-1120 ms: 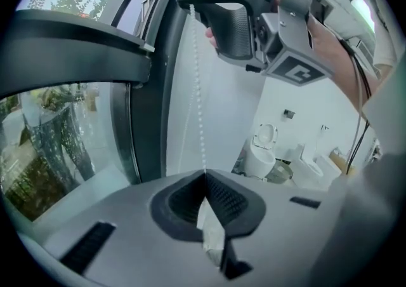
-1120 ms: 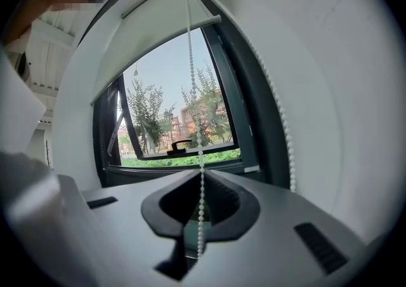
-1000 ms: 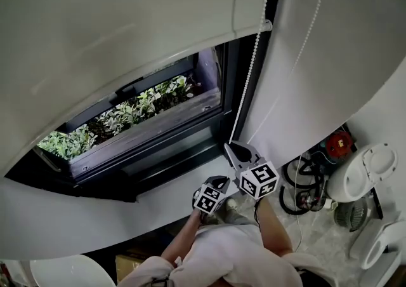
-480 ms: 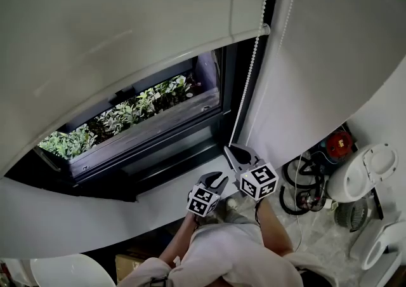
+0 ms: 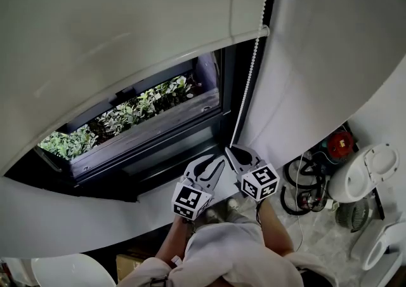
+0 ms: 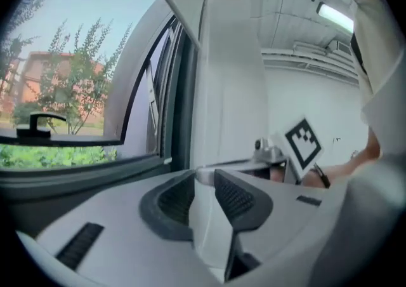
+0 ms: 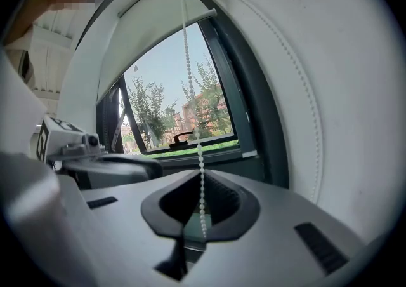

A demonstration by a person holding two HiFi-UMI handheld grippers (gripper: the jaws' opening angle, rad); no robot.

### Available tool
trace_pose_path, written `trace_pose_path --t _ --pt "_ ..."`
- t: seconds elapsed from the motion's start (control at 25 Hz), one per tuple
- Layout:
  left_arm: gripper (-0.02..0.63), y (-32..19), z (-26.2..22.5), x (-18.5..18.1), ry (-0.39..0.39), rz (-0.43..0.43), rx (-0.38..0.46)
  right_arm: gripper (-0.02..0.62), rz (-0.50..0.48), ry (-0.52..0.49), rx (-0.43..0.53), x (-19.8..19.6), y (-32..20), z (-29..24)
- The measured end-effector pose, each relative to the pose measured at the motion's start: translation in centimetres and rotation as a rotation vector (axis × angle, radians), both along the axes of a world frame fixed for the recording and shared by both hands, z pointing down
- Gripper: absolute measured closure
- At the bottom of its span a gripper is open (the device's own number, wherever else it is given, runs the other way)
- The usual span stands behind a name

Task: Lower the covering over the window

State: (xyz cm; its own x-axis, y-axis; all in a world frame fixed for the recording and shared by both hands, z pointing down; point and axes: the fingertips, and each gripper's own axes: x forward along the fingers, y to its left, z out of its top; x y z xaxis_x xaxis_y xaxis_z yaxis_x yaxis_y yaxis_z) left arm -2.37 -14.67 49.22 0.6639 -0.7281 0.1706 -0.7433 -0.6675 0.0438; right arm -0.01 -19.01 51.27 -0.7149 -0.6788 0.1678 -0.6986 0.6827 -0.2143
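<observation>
Blind (image 5: pixel 127 25): partly down over the window (image 5: pixel 146 114); the lower glass and the plants outside show beneath its edge.
Chain (image 5: pixel 251 79): a bead cord that hangs from the blind's right end, its long axis close to upright, down into the right claw.
Right claw (image 5: pixel 229 150): closed on the chain (image 7: pixel 200 165), and the beads run straight down between its jaws.
Left claw (image 5: pixel 209 164): just left of the chain, level with the right claw. Its jaws have just been opening, stand apart, and nothing is between them (image 6: pixel 202 184).
Key relation: the free cord lies to the right of the left claw and rises above it. A fresh grip probably means moving right and up along the cord.
Nearer hand: the right, already on the chain.
Count: one blind, one window, one strand of chain in view, two claws.
</observation>
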Motion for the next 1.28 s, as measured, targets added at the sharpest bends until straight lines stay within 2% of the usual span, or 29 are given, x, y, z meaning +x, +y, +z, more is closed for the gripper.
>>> trace_pose_path --t 0.24,0.68,0.92,1.04,1.12,1.28 --pt "0.5 -1.2 -7.8 0.8 0.028 0.029 0.152 0.588 -0.004 0.002 -0.001 -0.1 0.1 -0.1" --pt "0.506 -4.3 -16.1 2.8 0.037 0.057 0.311 0.588 -0.007 0.014 -0.003 -0.4 0.2 -0.1" --pt "0.518 -5.6 -18.3 4.0 0.015 0.066 0.351 0.588 -0.011 0.021 0.003 -0.6 0.5 -0.2" --pt "0.579 -6.0 -18.3 4.4 -0.003 0.05 0.365 0.588 -0.013 0.033 0.011 -0.8 0.5 -0.3" --pt "0.589 -5.9 -18.0 4.4 0.018 0.042 0.362 0.588 -0.016 0.045 0.01 -0.8 0.5 -0.2" --pt "0.591 -6.2 -16.2 4.5 -0.001 0.027 0.325 0.588 -0.023 0.071 -0.033 -0.7 0.4 1.6"
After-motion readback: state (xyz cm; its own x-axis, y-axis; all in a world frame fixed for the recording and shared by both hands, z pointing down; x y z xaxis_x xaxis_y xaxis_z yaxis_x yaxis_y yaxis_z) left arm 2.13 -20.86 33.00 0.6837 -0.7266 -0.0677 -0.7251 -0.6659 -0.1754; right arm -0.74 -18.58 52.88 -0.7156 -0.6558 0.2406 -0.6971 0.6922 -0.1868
